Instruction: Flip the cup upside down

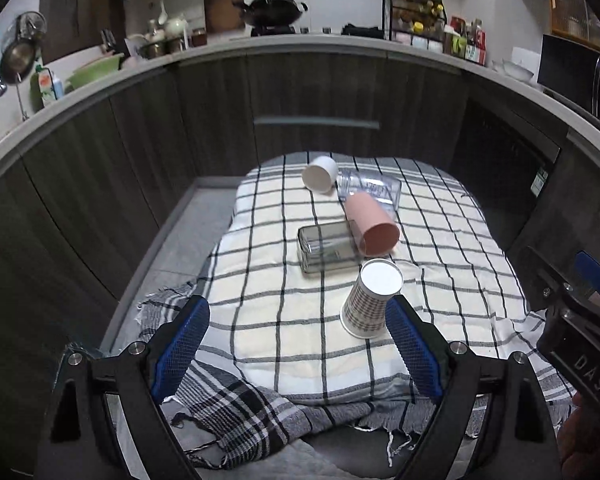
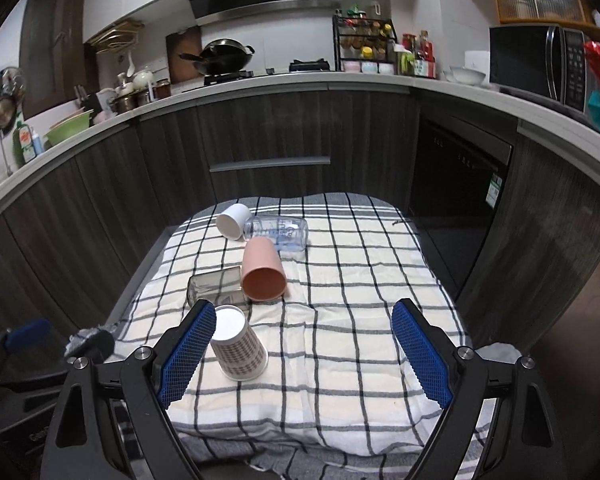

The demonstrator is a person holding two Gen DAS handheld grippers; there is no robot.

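On the cloth, checked cup stands inverted.

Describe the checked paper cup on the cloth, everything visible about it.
The checked paper cup stands upside down on the plaid cloth, wide rolled rim down, white base up. Its wall carries a brown-and-white houndstooth check. It looks like thin paper, undented. Nothing grips it; it stands near the front, apart from the pink cup.

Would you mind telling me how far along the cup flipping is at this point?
Done: the checked paper cup already stands upside down on the checked cloth. In hand: nothing; the left gripper and right gripper are both open and empty. Left: the pink cup and white cup lie on their sides, if they count.
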